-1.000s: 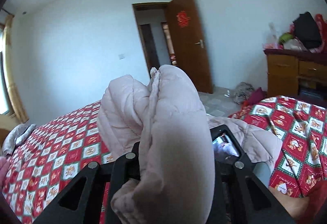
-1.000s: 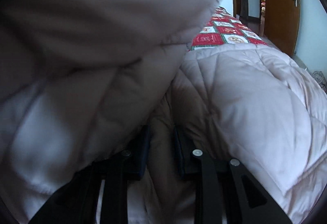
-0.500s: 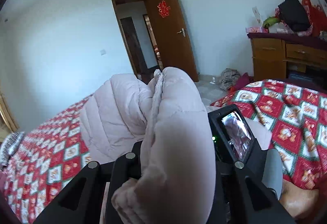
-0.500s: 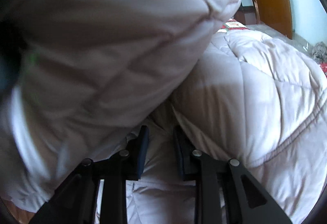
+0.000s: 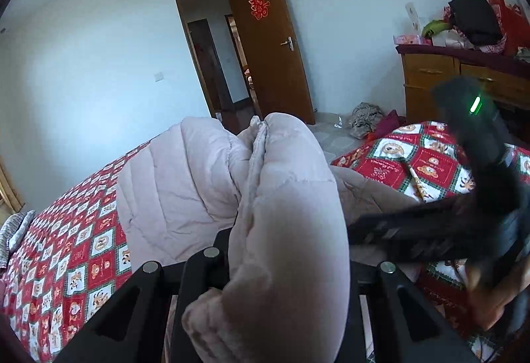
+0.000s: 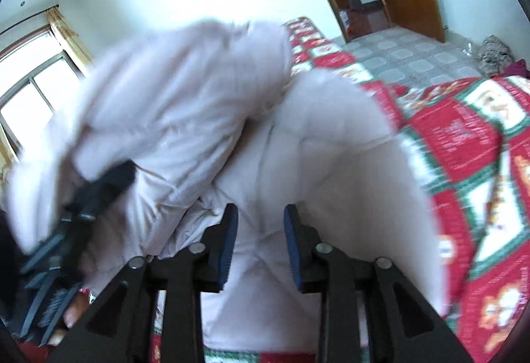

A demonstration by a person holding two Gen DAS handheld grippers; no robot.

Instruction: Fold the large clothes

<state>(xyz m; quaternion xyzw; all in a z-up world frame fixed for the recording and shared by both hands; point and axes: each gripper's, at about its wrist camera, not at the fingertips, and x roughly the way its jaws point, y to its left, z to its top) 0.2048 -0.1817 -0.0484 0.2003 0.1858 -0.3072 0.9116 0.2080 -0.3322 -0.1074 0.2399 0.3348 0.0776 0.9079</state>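
Nearest, the left tongs (image 5: 285, 267) clamp a thick fold of the pink padded coat (image 5: 185, 184), lifted above the bed (image 5: 66, 250); the right tongs (image 6: 260, 243) gape with nothing held. Beyond, it lies bunched, folding barely begun.

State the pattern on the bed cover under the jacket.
The bed cover has red, white and green checks with cartoon pictures; clearest in the left wrist view.

A pale pink quilted puffer coat (image 5: 291, 230) is bunching into a thick, puffy fold that is rising above the red patterned bedspread (image 5: 66, 263), while its remaining part is lying spread on that bedspread.
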